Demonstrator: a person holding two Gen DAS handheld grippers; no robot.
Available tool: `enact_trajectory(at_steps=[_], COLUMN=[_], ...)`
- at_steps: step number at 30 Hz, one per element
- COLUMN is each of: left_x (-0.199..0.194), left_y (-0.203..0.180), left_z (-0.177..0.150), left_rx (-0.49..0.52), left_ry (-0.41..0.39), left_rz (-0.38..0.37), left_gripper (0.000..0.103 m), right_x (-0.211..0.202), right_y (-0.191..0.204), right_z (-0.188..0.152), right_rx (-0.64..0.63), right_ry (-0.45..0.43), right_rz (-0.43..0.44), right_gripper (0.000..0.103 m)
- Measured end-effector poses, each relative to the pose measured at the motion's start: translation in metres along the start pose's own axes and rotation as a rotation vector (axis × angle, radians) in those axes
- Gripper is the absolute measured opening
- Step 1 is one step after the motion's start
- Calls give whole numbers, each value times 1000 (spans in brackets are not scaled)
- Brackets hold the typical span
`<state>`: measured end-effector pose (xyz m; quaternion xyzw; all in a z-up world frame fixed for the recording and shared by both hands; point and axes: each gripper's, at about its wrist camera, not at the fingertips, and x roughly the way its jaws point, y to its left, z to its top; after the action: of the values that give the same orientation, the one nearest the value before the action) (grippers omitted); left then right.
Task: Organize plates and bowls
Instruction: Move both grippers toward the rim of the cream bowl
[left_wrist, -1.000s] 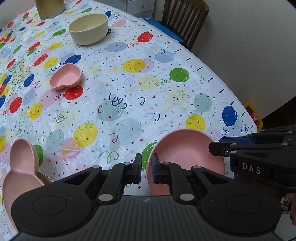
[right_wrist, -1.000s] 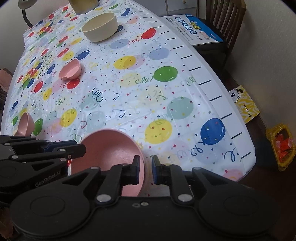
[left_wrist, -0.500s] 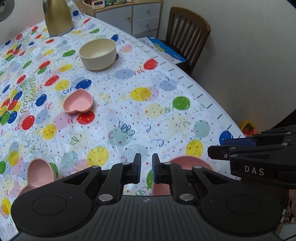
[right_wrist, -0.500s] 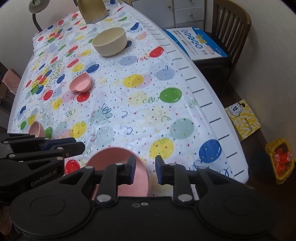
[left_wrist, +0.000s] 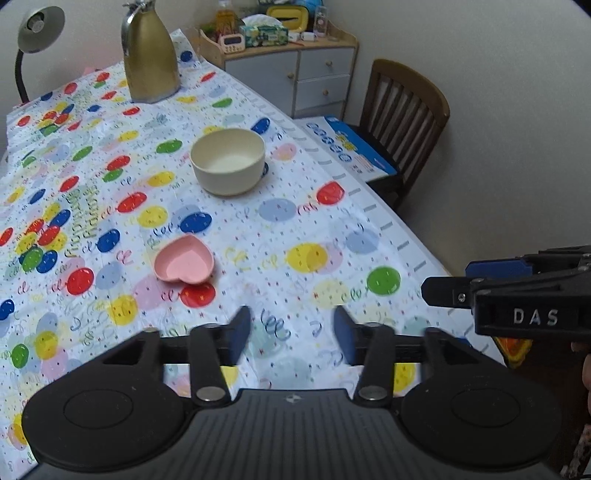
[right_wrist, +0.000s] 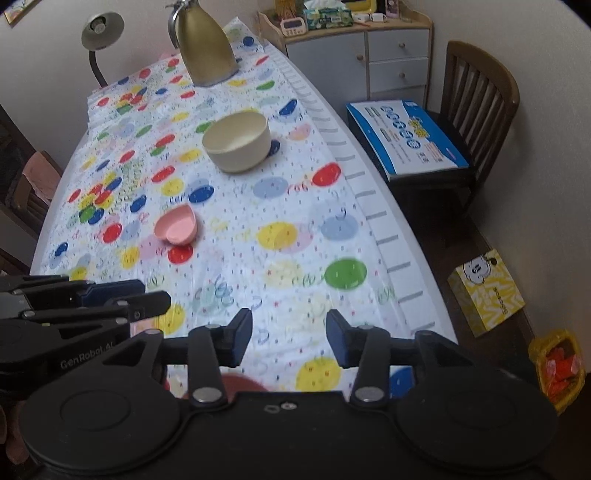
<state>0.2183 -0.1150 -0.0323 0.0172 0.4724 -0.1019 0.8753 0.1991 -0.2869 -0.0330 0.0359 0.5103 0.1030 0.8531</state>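
The heart-shaped pink dish (left_wrist: 184, 260) and, beyond it, the cream bowl (left_wrist: 228, 162) sit apart on the table (left_wrist: 332, 236), well ahead of the left gripper (left_wrist: 291, 334) and right gripper (right_wrist: 289, 334), both opening with nothing between their jaws, so gathering them looks still undone.

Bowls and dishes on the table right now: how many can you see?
2 clearly: a cream bowl mid-table, and a pink heart-shaped dish nearer the camera, left of it. A pinkish-red blur at the right wrist view's lower edge may be another, mostly hidden.
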Motion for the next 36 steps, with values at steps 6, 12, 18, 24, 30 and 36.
enact_trajectory(at_steps=[6,12,18,24,30,36], left_x=[7,17,33,58,84,114], left_y=[3,9,23,39,60,81], left_z=[25,52,78,96,116,136], left_rx=[-46,-99,-183,-245,-309,-351], left_ry=[-31,-63,-87,-82,-78,-58], left_rz=[35,66,117,193,250,286], left_gripper=[64,65,77,78,78,78], right_x=[1,10,24,46,79,119], right_y=[-12,-19,-23,-21,-18,-12], right_z=[37,74,113,142,172,195], right_rx=[-30,-62,-88,-114,-134,-160], right_ry=[-51,-78,-94,-92,-61,-21], right_rz=[18,51,94,129,150,166], right_gripper=[63,79,88,99,99,95])
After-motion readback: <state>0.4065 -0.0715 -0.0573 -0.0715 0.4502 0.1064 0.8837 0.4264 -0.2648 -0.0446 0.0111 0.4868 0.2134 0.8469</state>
